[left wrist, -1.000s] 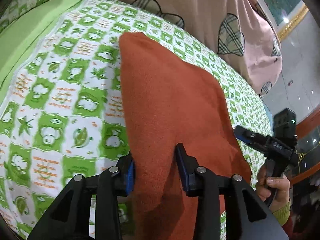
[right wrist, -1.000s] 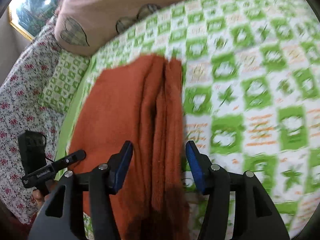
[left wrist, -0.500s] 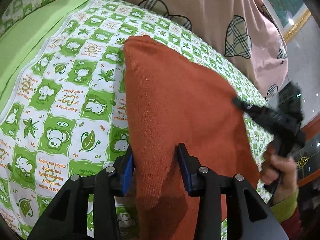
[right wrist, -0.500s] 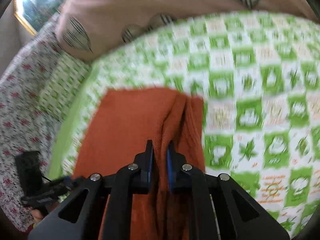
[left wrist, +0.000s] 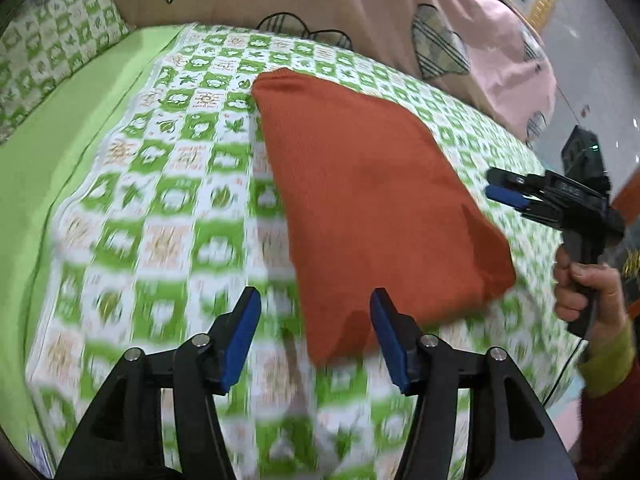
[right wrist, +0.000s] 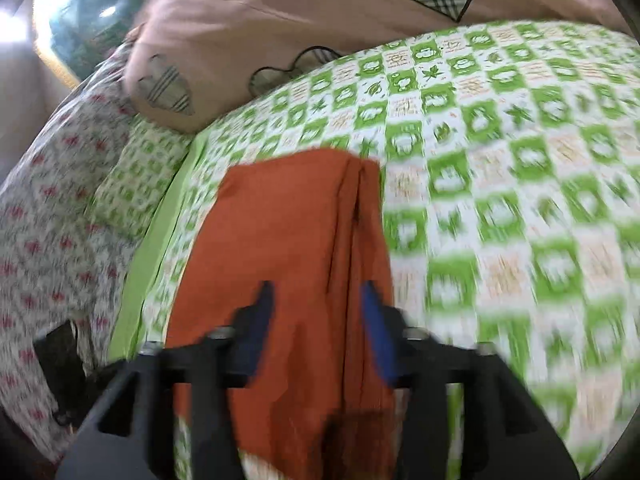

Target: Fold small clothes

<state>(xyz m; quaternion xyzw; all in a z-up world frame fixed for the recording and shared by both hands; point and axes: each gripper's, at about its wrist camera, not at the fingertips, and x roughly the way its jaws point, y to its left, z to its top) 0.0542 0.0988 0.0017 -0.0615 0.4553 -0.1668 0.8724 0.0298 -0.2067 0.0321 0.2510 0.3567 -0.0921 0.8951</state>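
Observation:
A rust-orange garment (left wrist: 368, 200) lies folded flat on the green-and-white patterned bed sheet (left wrist: 168, 208). My left gripper (left wrist: 316, 336) is open, with its blue pads just short of the garment's near corner, holding nothing. In the right wrist view the same garment (right wrist: 288, 248) shows its stacked folded edges on the right side. My right gripper (right wrist: 318, 316) is open above the garment's near end, with nothing between the fingers. It also shows in the left wrist view (left wrist: 508, 190), held off the garment's right edge.
A pink quilt with plaid hearts (left wrist: 360, 8) lies along the far side of the bed. A plain green band (left wrist: 48, 160) borders the sheet on the left. A floral pillow (right wrist: 48, 220) and the other gripper's black body (right wrist: 60, 364) sit at the right wrist view's left.
Both grippers have opened and let go of the garment. Both have pulled back from it, and the garment now lies flat on the sheet.

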